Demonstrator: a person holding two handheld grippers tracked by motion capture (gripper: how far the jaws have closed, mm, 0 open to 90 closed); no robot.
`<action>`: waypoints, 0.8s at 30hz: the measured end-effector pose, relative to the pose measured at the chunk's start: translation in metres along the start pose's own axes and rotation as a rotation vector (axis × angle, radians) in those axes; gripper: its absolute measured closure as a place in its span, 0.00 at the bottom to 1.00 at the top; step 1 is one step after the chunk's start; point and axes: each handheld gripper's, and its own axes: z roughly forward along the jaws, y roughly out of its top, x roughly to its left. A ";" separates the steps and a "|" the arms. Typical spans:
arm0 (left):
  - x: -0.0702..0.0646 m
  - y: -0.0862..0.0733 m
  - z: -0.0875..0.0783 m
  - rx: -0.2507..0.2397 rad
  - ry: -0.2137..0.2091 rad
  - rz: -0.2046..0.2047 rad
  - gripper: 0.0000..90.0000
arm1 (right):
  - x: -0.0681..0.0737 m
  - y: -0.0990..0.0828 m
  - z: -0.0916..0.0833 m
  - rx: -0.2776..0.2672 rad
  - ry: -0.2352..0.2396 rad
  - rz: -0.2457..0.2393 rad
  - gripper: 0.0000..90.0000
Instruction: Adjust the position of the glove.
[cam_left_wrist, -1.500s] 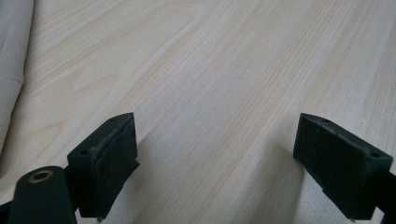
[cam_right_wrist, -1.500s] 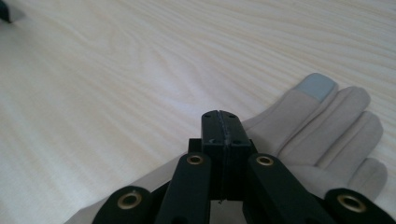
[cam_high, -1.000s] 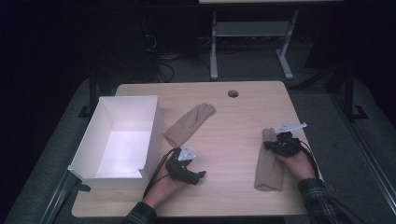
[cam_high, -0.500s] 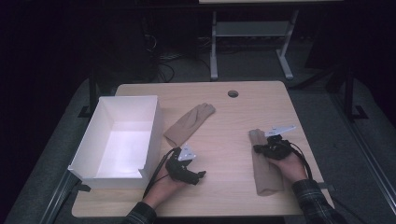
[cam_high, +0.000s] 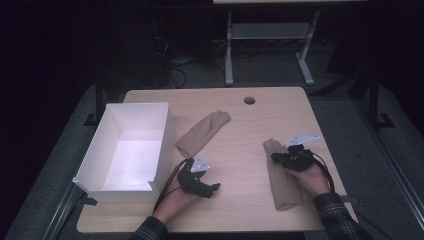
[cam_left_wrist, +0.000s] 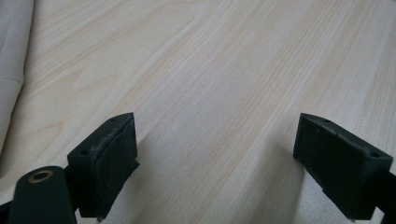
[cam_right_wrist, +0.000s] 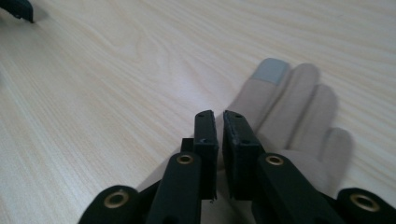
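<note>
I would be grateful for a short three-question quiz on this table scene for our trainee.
1. How many gloves lie on the table?
2. True or false: the white box holds a glove.
3. The left gripper has its jaws: A) open over bare wood, B) shut on a glove, C) inside the box.
Key: 1 two; 2 false; 3 A.
</note>
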 end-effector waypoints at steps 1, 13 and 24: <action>0.000 0.000 0.000 0.000 0.000 0.000 0.14 | -0.001 -0.001 -0.003 -0.006 -0.003 0.006 0.91; 0.000 0.000 0.000 0.000 0.000 0.000 0.14 | -0.037 -0.030 -0.035 -0.028 -0.123 0.081 0.62; 0.000 0.000 0.000 0.000 0.000 0.000 0.14 | -0.060 -0.044 -0.027 0.002 -0.259 0.139 0.31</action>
